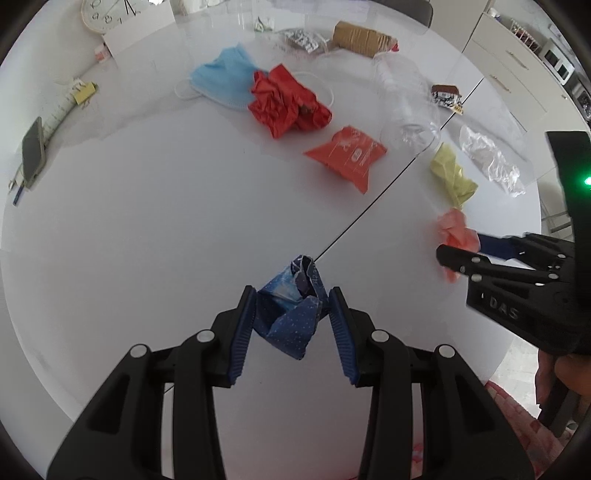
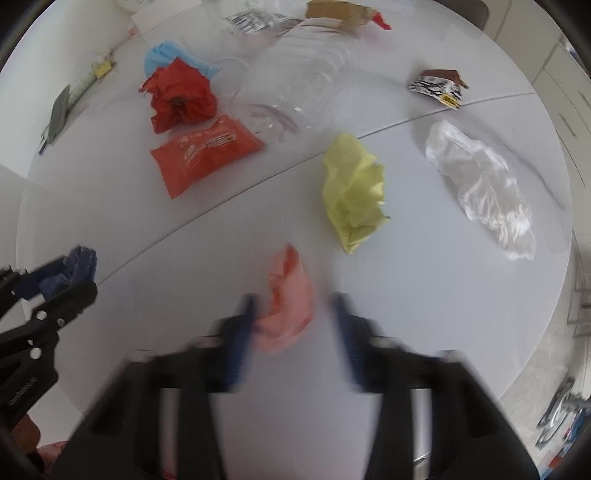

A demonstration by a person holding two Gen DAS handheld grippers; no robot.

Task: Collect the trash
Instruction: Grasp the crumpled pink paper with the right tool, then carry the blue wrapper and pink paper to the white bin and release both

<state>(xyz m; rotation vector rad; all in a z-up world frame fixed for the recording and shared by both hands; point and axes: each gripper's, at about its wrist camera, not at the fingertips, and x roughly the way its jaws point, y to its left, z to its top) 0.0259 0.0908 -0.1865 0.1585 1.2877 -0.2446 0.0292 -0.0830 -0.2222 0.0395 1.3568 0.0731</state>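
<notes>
My left gripper is shut on a crumpled blue dotted wrapper, held over the white table. My right gripper is blurred and open, its jaws on either side of a crumpled pink paper on the table, which also shows in the left wrist view. More trash lies beyond: a yellow paper, a clear plastic bag, an orange packet, a red crumpled paper, a blue face mask, a clear bottle and a brown snack wrapper.
A phone, a clock and a brown paper roll sit near the table's far edge. A dark seam runs across the table. White cabinets stand at the right.
</notes>
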